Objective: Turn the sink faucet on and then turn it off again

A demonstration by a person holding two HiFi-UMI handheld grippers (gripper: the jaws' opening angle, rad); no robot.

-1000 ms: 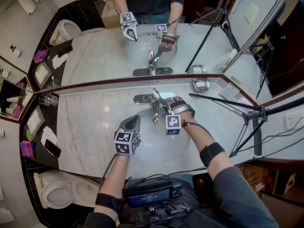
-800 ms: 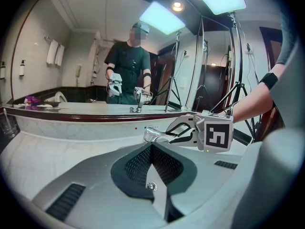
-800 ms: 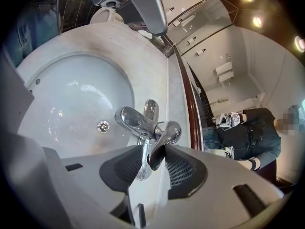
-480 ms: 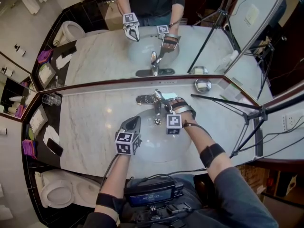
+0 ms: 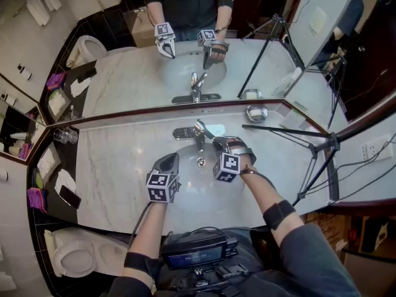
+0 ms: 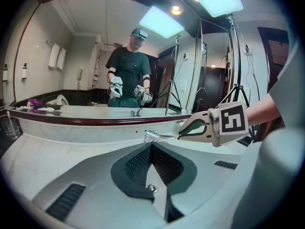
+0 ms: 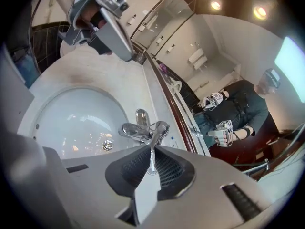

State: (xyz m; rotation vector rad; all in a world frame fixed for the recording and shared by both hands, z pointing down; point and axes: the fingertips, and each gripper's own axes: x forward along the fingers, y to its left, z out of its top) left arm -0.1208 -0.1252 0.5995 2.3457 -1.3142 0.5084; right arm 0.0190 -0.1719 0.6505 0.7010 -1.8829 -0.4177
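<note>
The chrome faucet (image 5: 197, 135) stands at the back of the white sink basin (image 5: 185, 193), its lever (image 5: 202, 129) tilted upward. My right gripper (image 5: 216, 142) reaches in from the right. Its jaws have just been closing and now pinch the lever's thin end (image 7: 153, 151) between the pads. The spout (image 7: 129, 129) and the drain (image 7: 107, 145) show below in the right gripper view. My left gripper (image 5: 170, 159) hovers over the basin's left side, shut and empty, apart from the faucet. From the left gripper view, the right gripper (image 6: 183, 134) meets the lever (image 6: 159, 136).
A wall mirror (image 5: 136, 73) rises right behind the marble counter (image 5: 117, 166). A metal soap dish (image 5: 257, 112) sits back right, a glass (image 5: 62, 135) back left. A tripod (image 5: 309, 147) leans over the counter's right end. A toilet (image 5: 74, 255) is at lower left.
The right gripper's jaws have closed on the faucet lever, and the gripper has rolled and risen a little, with the lever now tilted higher. The left gripper has stayed put.
</note>
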